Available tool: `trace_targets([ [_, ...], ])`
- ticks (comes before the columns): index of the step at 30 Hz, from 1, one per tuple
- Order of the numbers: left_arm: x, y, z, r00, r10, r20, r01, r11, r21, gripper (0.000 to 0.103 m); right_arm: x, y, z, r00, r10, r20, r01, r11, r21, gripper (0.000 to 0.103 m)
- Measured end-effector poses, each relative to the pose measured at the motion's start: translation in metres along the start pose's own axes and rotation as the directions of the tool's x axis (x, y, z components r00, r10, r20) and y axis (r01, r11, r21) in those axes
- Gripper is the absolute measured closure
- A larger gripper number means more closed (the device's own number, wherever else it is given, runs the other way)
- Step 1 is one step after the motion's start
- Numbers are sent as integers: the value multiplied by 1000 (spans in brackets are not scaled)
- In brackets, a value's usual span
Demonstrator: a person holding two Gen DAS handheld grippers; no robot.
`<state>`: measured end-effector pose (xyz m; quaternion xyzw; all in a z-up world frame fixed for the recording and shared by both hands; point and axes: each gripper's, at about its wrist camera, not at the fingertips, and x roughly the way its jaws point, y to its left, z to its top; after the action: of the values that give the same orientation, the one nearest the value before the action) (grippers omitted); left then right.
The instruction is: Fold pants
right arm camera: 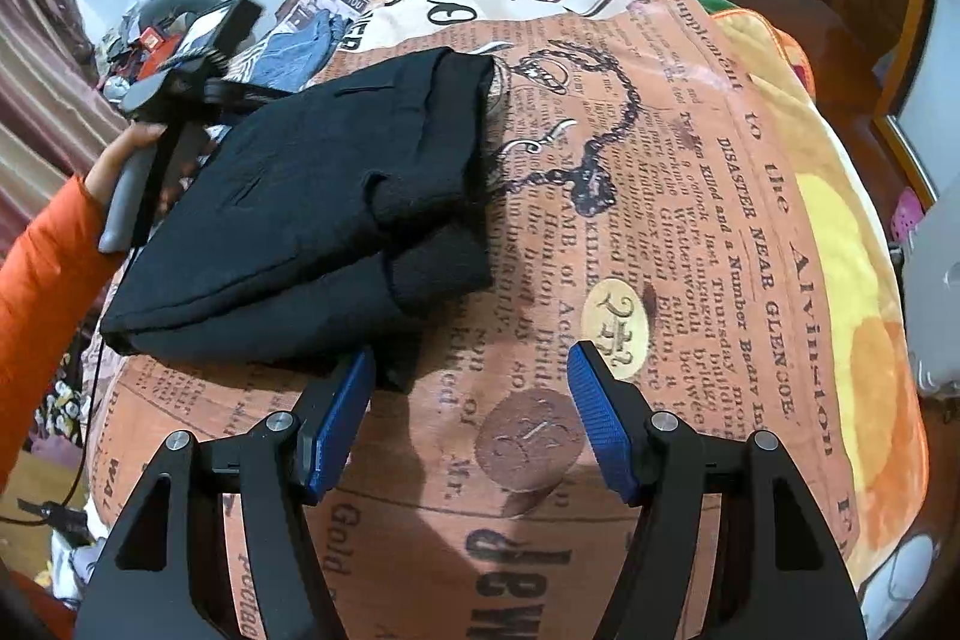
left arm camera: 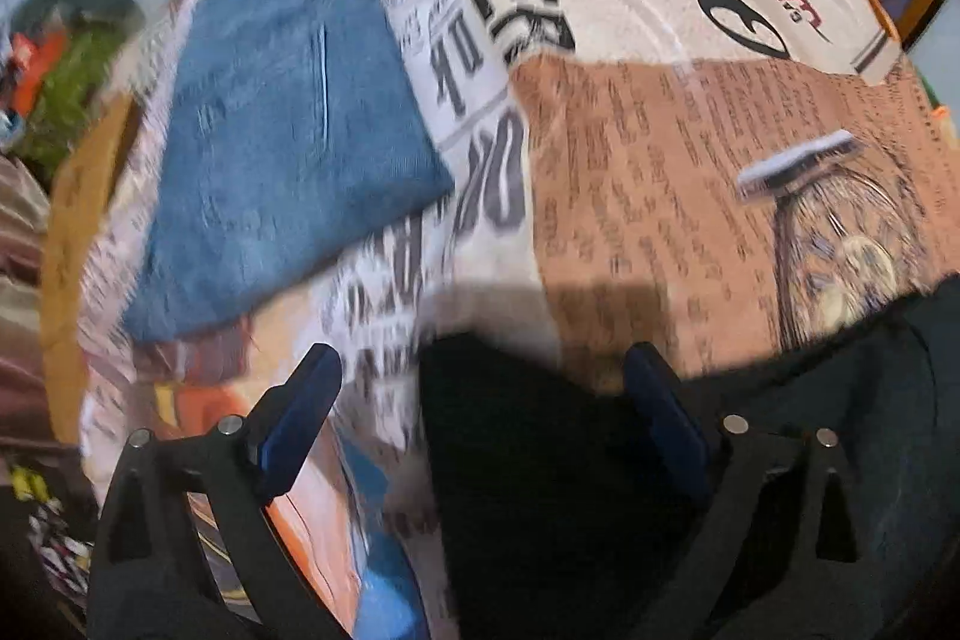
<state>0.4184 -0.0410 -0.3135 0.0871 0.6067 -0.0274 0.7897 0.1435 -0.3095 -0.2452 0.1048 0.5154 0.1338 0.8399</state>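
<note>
Both hand-held grippers gaping, empty: left (left arm camera: pixel 483 400) over black pants (right arm camera: pixel 312 220), right (right arm camera: pixel 471 388) at their 5 o'clock corner. Risk: loose top layer (right arm camera: pixel 420 196) slumping, fold springing apart on soft bed (right arm camera: pixel 690 196).

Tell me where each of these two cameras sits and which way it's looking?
Left wrist: on the left gripper, looking steeply down at folded blue jeans; own open jaws show.
Right wrist: on the right gripper, angled down at black pants; open jaws, a hand and orange sleeve show.
Shared: newspaper-print blanket, black pants, jeans.
</note>
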Motion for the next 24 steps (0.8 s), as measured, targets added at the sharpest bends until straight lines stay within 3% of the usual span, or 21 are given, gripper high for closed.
trace_targets([
  [10,-36,49,-90,1000,-6,11,7,997,-73,7,-25,3,7,997,-49,63,50,999,-20,40],
  [17,-74,48,-158,999,-4,44,7,997,-78,7,-41,13,7,994,-51,101,56,998,-41,40],
  [24,-103,33,-207,994,-75,81,81,994,-74,7,-43,34,6,992,-35,119,47,994,-100,40],
])
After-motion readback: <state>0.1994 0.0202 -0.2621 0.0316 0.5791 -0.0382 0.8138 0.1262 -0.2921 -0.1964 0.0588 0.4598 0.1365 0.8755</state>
